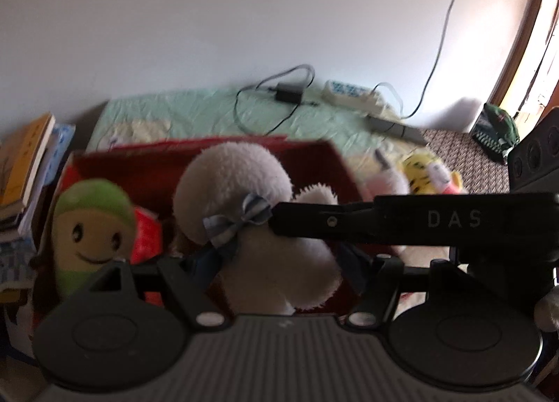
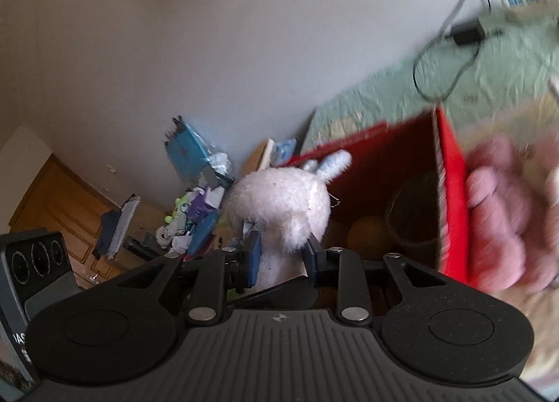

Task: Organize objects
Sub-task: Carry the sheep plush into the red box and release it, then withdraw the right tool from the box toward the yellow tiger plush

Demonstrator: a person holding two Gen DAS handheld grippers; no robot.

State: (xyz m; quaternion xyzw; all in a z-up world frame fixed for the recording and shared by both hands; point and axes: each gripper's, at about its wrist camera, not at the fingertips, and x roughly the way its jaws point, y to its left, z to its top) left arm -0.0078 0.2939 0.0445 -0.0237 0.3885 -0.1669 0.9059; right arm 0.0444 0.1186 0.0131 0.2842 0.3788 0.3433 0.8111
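A: Red box point(image 1: 314, 157) just ahead of left jaws — green-capped smiling plush point(image 1: 92, 227) inside at left, something red point(image 1: 146, 237) beside it, blurred.
B: From right wrist view, same red box point(image 2: 450, 192) ahead-right of jaws; round brownish shapes at bottom, too dark to identify.
A: White bunny plush point(image 1: 244, 192) with striped blue bow point(image 1: 237, 220) between left gripper point(image 1: 276, 269) fingers, over the box. Closed on it from both sides.
B: Right gripper point(image 2: 281, 255) also clamped on white bunny plush point(image 2: 279, 206), blue pads point(image 2: 253, 258) pressing its neck. Black finger of right gripper point(image 1: 349, 223) crossing from the right in left view, tip at the bow.
A: Pink plush point(image 2: 499, 220) right of right jaws, outside box, blurred. Yellow striped plush point(image 1: 426, 171) ahead-right of left jaws.
B: Surface — pale green sheet point(image 1: 209, 112); charger with cable point(image 1: 290, 92) and power strip point(image 1: 353, 94) far ahead by white wall point(image 1: 244, 17). Books point(image 1: 24, 164) stacked far left.
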